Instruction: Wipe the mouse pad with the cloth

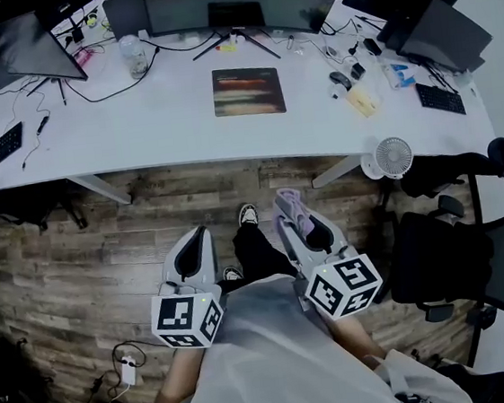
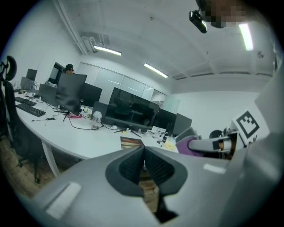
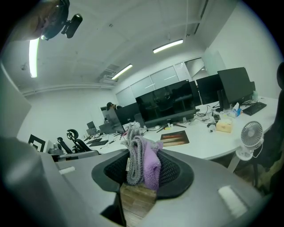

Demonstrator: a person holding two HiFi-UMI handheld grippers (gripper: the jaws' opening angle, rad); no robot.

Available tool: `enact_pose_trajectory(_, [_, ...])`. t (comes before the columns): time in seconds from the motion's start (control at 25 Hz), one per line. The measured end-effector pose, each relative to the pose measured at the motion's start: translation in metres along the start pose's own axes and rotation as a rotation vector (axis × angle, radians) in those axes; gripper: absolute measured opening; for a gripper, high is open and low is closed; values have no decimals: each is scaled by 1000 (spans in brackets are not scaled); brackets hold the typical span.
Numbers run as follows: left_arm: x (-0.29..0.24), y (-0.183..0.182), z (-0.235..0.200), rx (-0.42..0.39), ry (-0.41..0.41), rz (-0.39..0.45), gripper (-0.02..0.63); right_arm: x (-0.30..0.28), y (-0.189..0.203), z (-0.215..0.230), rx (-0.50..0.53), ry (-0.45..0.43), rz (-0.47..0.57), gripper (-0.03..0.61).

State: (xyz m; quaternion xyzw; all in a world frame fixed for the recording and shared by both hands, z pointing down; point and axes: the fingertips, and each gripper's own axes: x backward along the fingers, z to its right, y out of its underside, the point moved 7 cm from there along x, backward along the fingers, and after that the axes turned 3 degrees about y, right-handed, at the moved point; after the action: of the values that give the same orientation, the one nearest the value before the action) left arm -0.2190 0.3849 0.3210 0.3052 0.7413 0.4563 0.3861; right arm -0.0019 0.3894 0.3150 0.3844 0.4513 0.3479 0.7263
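A dark rectangular mouse pad (image 1: 248, 91) with reddish streaks lies on the white desk (image 1: 181, 132), in front of the big monitor; it also shows as the mouse pad (image 2: 130, 142) and the mouse pad (image 3: 175, 138). My right gripper (image 1: 291, 208) is held over the wooden floor, well short of the desk, shut on a folded purple-and-grey cloth (image 3: 141, 159) that sticks up between its jaws; the cloth (image 1: 293, 203) shows at its tip. My left gripper (image 1: 194, 245) hangs beside it, shut and holding nothing.
A small white fan (image 1: 392, 156) stands at the desk's front right edge. A black office chair (image 1: 475, 256) is to my right. A plastic bottle (image 1: 134, 56), keyboards, cables and monitors crowd the desk's back and sides. A power strip (image 1: 127, 372) lies on the floor at left.
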Motion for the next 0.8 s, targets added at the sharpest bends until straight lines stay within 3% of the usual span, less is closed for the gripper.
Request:
enact_pose_trajectory(0.36, [-47,-27,-22,-27,-12,3,0,-56,-28,20,-5,-22,8,146])
enact_pose_trajectory(0.8, [-173,-71,-45,-57,3,-48,0,-168,-84,78,-22,-58,-27,146])
